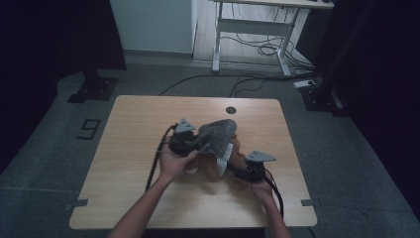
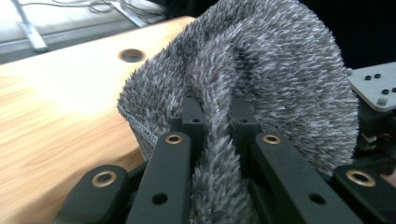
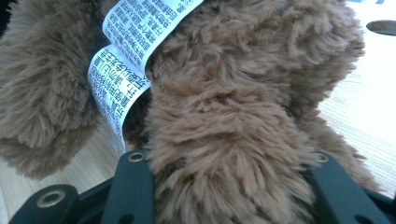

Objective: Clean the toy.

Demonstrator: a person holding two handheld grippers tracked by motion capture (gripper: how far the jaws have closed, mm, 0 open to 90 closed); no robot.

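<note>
A brown plush toy [image 1: 218,166] lies in the middle of the wooden table [image 1: 133,148], with a grey furry cloth [image 1: 218,133] draped over its top. My left gripper [image 1: 190,141] is shut on a fold of the grey furry cloth [image 2: 261,79], which bulges up between the jaws in the left gripper view. My right gripper [image 1: 240,168] is shut on a thick limb of the brown plush toy [image 3: 224,135]. White printed care labels [image 3: 123,60] hang from the toy just above the right jaws. The fingertips of both grippers are buried in fur.
The table has a round cable hole [image 1: 231,110] near its far edge. Beyond the table stand a white desk frame [image 1: 252,34] with loose cables [image 1: 262,47] on the floor, and a black stand base [image 1: 92,89] at the far left.
</note>
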